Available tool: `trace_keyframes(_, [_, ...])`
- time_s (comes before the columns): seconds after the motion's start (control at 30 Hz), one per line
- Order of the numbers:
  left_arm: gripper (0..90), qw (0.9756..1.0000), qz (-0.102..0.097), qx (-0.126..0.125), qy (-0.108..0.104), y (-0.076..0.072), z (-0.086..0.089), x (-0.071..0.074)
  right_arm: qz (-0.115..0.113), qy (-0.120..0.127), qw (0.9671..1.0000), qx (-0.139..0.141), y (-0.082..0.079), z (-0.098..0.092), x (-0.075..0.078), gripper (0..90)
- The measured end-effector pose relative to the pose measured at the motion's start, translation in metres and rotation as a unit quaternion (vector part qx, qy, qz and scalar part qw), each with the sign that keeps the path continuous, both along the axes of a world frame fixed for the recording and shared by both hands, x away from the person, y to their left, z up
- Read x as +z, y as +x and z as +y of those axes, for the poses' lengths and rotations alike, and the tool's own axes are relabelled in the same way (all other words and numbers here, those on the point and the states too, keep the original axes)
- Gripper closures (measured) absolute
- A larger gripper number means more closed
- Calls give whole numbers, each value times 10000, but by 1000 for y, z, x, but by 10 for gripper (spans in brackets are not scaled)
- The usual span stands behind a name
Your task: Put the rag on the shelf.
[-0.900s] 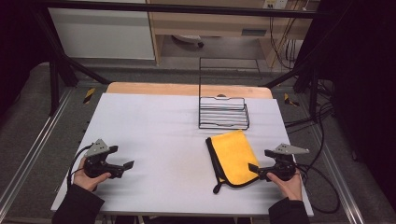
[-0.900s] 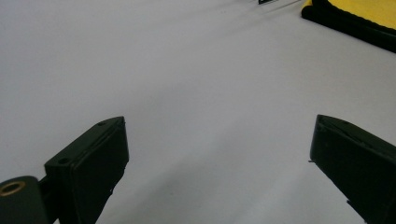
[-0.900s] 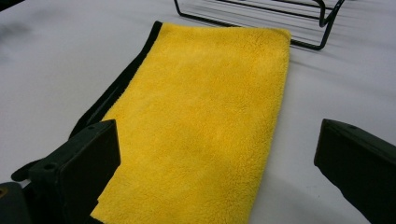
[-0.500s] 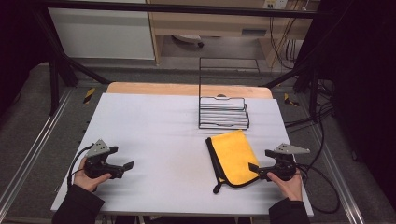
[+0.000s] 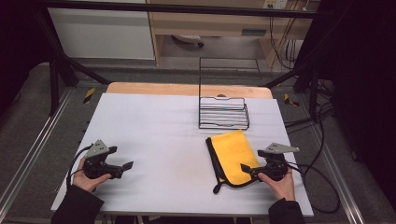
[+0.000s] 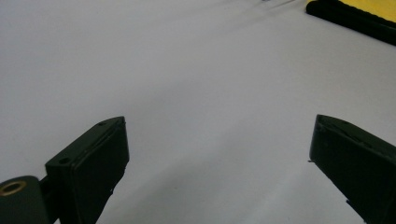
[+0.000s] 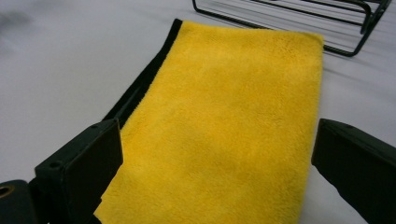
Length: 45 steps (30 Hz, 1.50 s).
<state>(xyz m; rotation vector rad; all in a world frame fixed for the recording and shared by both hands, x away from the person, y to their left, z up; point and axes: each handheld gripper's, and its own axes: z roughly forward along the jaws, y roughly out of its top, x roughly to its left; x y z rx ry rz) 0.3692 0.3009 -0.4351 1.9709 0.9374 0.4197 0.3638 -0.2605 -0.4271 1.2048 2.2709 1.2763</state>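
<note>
Yellow cloth (image 7: 224, 126) lies flat, both grippers gaping and empty.
Right gripper (image 5: 249, 169) may pinch one layer (it looks folded), dragging it across the bench (image 5: 154, 121); left gripper (image 5: 122, 167) rests apart.

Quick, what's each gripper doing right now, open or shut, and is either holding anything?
Left gripper: open, holding nothing, over the bare white table.
Right gripper: open, holding nothing, jaws apart over the near end of the yellow cloth.
</note>
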Motion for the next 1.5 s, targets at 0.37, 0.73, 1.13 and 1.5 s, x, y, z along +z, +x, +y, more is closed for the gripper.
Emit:
trace_keyframes(0.37, [49,10000,-24,30,25,0,1,1,61,-398,9990,211,-4,37,1,98])
trace_keyframes(0.73, [54,10000,-14,27,34,-1,0,0,152,-666,9965,481,-7,73,-9,265])
trace_keyframes(1.13, [60,10000,12,29,70,-1,0,0,9,-1264,9909,466,-15,100,-21,318])
trace_keyframes(1.5, [65,9999,27,46,90,-1,0,-1,-77,-1612,9862,359,-17,102,-22,455])
